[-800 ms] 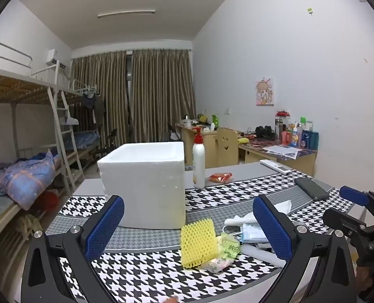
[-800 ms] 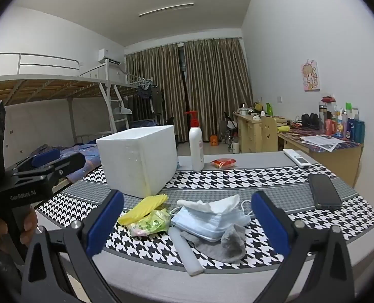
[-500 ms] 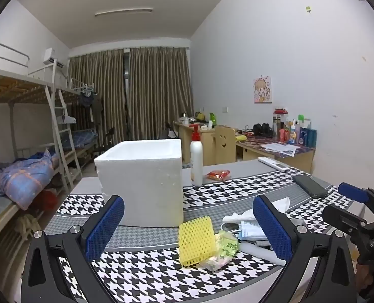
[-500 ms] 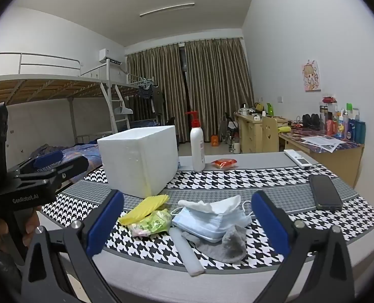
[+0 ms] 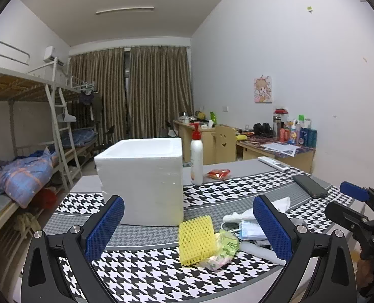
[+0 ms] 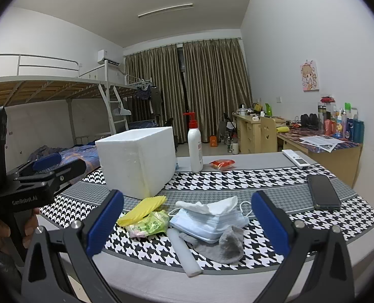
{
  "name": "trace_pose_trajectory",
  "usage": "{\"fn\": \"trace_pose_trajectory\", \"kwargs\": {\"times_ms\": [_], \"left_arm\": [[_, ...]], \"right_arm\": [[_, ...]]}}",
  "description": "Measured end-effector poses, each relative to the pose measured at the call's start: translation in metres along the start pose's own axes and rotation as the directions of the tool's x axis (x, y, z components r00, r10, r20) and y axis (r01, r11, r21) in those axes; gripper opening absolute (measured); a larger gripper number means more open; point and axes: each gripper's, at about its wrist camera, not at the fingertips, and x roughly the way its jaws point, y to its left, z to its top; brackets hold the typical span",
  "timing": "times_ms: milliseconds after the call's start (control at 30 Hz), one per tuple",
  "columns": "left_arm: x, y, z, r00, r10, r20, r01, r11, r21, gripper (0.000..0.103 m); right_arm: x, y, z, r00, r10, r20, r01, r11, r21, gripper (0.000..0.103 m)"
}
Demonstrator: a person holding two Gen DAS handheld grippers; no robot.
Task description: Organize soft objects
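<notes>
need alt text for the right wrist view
A heap of soft items, a blue face mask, grey sock and yellow foam net, lies on a houndstooth table between the right gripper's open jaws, before a white foam box.

Pump bottle (image 6: 195, 149), red snack packet (image 6: 222, 163), black phone (image 6: 323, 191), white remote (image 6: 295, 158), bunk bed (image 6: 48, 88)

White lettering "GenRobot.AI" on the black body of the left tongs (image 6: 39, 174), seen at the left edge of the right wrist view. Green print on the small yellow-green packet (image 6: 150, 224) lying on the table (image 6: 237, 174), too small to read. Red print on the white pump bottle (image 6: 195, 149), likewise illegible. Nothing else readable.
</notes>
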Motion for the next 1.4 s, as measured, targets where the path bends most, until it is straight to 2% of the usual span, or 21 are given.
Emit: {"fn": "trace_pose_trajectory", "kwargs": {"times_ms": [1000, 1400], "left_arm": [[0.001, 0.003, -0.001, 1.0, 0.015, -0.012, -0.015, 1.0, -0.001, 0.102], [0.015, 0.002, -0.003, 0.999, -0.003, -0.048, 0.003, 1.0, 0.001, 0.102]], "right_arm": [[0.002, 0.0, -0.002, 1.0, -0.005, -0.003, 0.005, 1.0, -0.009, 0.102], [0.018, -0.003, 0.0, 0.999, -0.004, -0.037, 0.004, 1.0, -0.006, 0.102]]}}
